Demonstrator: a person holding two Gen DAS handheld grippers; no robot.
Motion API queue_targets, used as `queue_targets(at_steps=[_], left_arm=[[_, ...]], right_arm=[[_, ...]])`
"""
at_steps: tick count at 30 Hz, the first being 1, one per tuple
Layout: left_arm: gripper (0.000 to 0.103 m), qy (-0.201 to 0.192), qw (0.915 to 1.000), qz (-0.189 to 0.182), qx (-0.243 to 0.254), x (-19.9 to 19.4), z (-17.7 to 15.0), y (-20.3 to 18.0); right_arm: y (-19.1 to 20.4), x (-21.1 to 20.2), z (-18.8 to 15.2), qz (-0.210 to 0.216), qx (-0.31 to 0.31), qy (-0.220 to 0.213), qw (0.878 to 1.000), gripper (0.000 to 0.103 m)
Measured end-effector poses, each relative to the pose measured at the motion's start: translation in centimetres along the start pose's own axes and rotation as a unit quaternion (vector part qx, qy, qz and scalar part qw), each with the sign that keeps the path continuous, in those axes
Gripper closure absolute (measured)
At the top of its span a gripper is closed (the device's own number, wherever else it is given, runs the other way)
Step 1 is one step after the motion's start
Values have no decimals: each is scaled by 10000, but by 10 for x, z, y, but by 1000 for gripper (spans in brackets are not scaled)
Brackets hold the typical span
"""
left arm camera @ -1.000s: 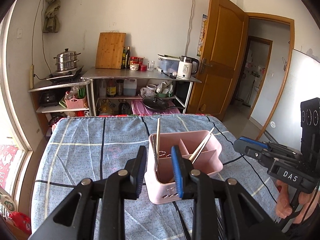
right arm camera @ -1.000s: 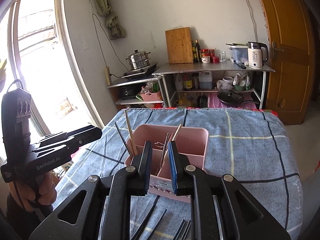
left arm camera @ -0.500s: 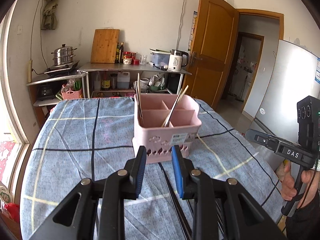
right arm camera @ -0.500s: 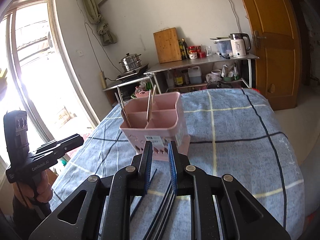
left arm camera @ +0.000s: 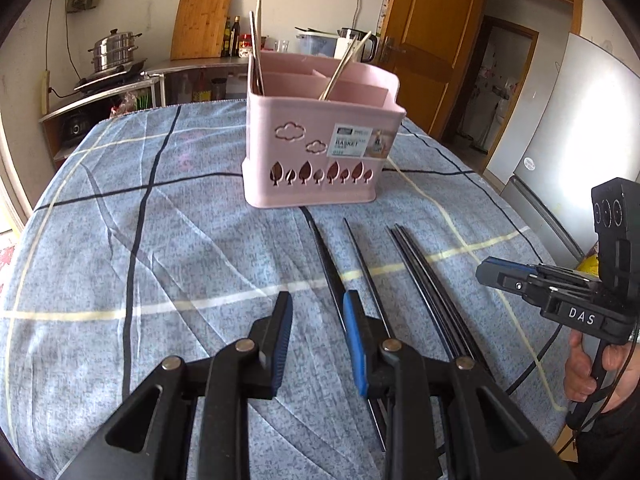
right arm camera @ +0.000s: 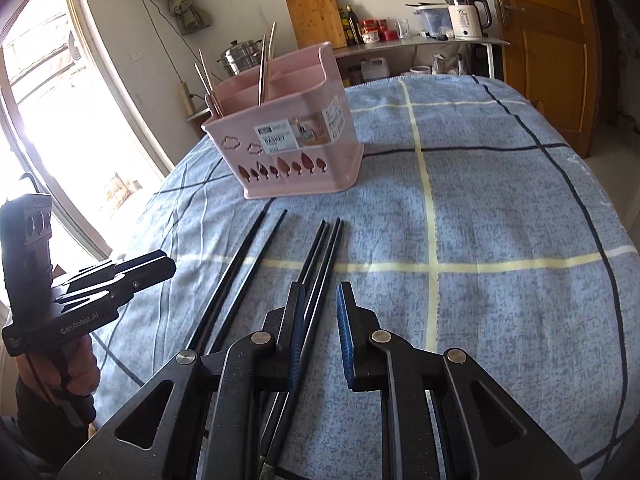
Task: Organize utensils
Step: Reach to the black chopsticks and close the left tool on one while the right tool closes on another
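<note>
Bright daylight from the blown-out window (right arm camera: 60, 128), sharp focus, heavy fisheye bending, dark vignetted corners.

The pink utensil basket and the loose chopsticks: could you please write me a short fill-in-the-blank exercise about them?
1. The basket standing on the checked cloth is ____ in colour.
2. The loose chopsticks lying on the cloth in front of the basket are ____ in colour.
3. The cut-outs along the bottom of the basket's front wall are shaped like ____.
4. The cut-outs above those are shaped like ____.

Missing words: pink; black; leaves; clouds
</note>
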State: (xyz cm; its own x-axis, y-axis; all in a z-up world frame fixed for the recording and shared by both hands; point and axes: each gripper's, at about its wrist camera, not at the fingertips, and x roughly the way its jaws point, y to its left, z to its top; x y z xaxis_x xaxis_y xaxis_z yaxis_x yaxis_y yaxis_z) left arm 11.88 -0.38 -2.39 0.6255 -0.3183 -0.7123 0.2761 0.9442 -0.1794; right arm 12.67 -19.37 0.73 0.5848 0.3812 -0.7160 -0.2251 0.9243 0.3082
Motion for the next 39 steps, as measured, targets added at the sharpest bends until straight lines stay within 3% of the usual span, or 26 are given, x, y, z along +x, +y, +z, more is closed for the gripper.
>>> queue_targets(at_steps=[7, 15, 20, 29, 39], left_arm=[[75, 353, 9993, 37, 140, 22, -7, -9], [74, 463, 9983, 229, 271, 32, -7, -14], [67, 444, 9977, 407, 301, 34, -5, -16], [64, 519, 9970, 452, 348, 35, -8, -20], [67, 607, 9950, 692, 395, 36, -4, -12]], right_arm=[[-2, 28, -10, -91, 27, 403, 9991, 87], [5, 32, -8, -208, -138, 406, 9989, 87], [16, 35, -5, -548, -395, 405, 9969, 87], [15, 35, -7, -734, -458, 456, 9952, 87], [3, 33, 0, -824, -359, 493, 9947, 88]])
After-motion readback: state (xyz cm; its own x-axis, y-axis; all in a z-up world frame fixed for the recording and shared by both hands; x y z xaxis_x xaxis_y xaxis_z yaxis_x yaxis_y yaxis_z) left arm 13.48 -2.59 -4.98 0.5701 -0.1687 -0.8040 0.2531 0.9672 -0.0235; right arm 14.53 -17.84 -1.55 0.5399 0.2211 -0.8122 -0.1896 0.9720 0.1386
